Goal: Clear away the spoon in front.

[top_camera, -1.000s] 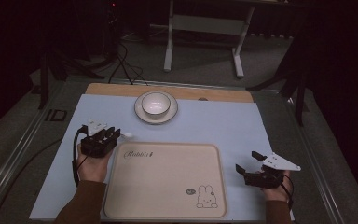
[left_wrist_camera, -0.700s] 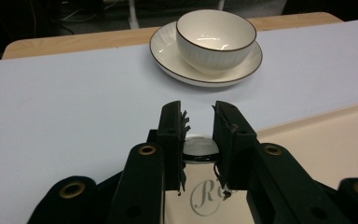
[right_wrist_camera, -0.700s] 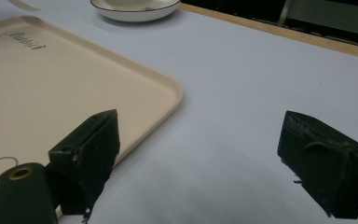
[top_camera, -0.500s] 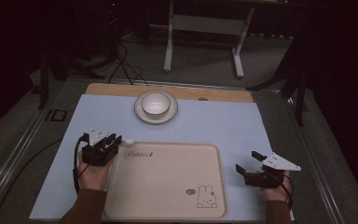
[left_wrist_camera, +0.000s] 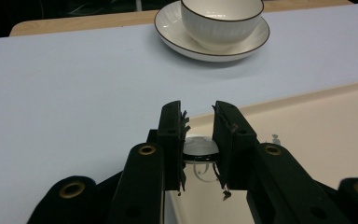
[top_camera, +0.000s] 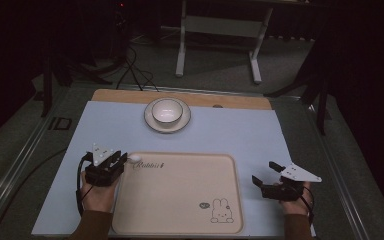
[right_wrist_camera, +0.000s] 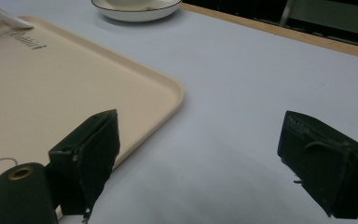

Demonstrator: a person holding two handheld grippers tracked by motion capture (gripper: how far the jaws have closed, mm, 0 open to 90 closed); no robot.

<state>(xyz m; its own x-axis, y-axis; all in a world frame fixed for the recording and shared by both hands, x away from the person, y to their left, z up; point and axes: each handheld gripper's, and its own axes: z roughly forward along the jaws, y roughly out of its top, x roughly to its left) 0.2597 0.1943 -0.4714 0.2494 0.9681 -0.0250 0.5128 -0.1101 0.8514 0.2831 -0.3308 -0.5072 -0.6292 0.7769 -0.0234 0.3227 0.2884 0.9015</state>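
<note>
My left gripper (top_camera: 122,159) is shut on a small white spoon (top_camera: 135,158), whose tip sticks out over the top left corner of the beige tray (top_camera: 180,200). In the left gripper view the jaws (left_wrist_camera: 199,121) pinch the spoon (left_wrist_camera: 200,148) just above the tray's edge (left_wrist_camera: 307,116). To the right of the tray, my right gripper (top_camera: 265,172) rests low over the blue mat, open with nothing between its fingers. In the right gripper view (right_wrist_camera: 198,158) it hangs over bare mat, with the tray (right_wrist_camera: 74,79) to its left and the spoon's tip (right_wrist_camera: 4,18) far off.
A white bowl (top_camera: 167,111) stands on a white saucer (top_camera: 152,122) at the back middle of the blue mat (top_camera: 240,135). A wooden strip (top_camera: 240,101) borders the mat's far edge. The tray has a rabbit drawing (top_camera: 221,211) near its front right corner.
My left hand has drawn back toward the person and sunk a little, with the spoon still in the jaws. The right hand has stayed put.
</note>
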